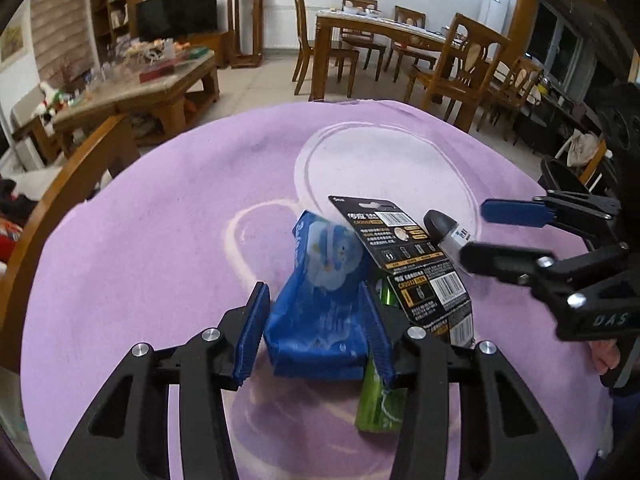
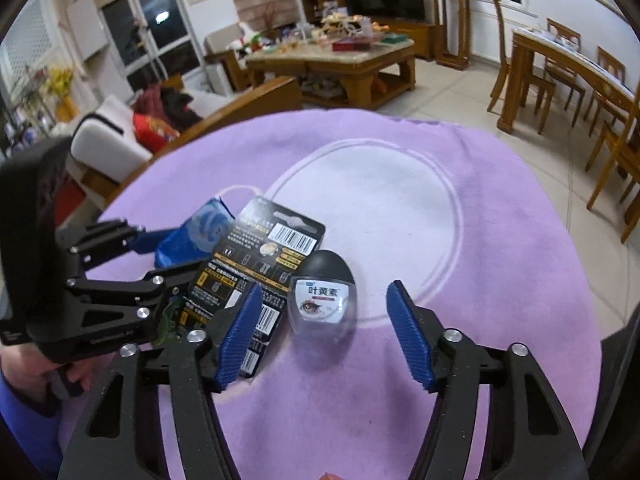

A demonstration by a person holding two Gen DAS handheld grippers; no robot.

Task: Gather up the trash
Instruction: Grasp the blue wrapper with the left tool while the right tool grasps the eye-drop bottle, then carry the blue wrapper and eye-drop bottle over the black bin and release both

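**Two grippers set around a small heap of trash on the purple cloth**

The left gripper (image 1: 316, 332) is placed astride a crumpled blue foil wrapper (image 1: 320, 300), with a ribbed blue pad on each side; the pads look to be at or very near its sides, and whether it is already pinched cannot be told. The right gripper (image 2: 324, 332) is held wide open around a small egg-shaped eye-drop bottle with a black cap and white label (image 2: 323, 298), neither pad touching it, apparently so that it can be closed on next.

The trash is gathered together on a round table covered by a purple cloth (image 2: 500, 280). A black battery blister card with barcodes (image 2: 260, 264) is leaned between wrapper and bottle, overlapping both, and a green wrapper (image 1: 380, 400) is tucked beneath it beside the left gripper's right finger. The card is judged the main obstacle: it may be dragged along by either grasp. No bin is clearly visible. Dining chairs and a cluttered coffee table are seen well beyond.
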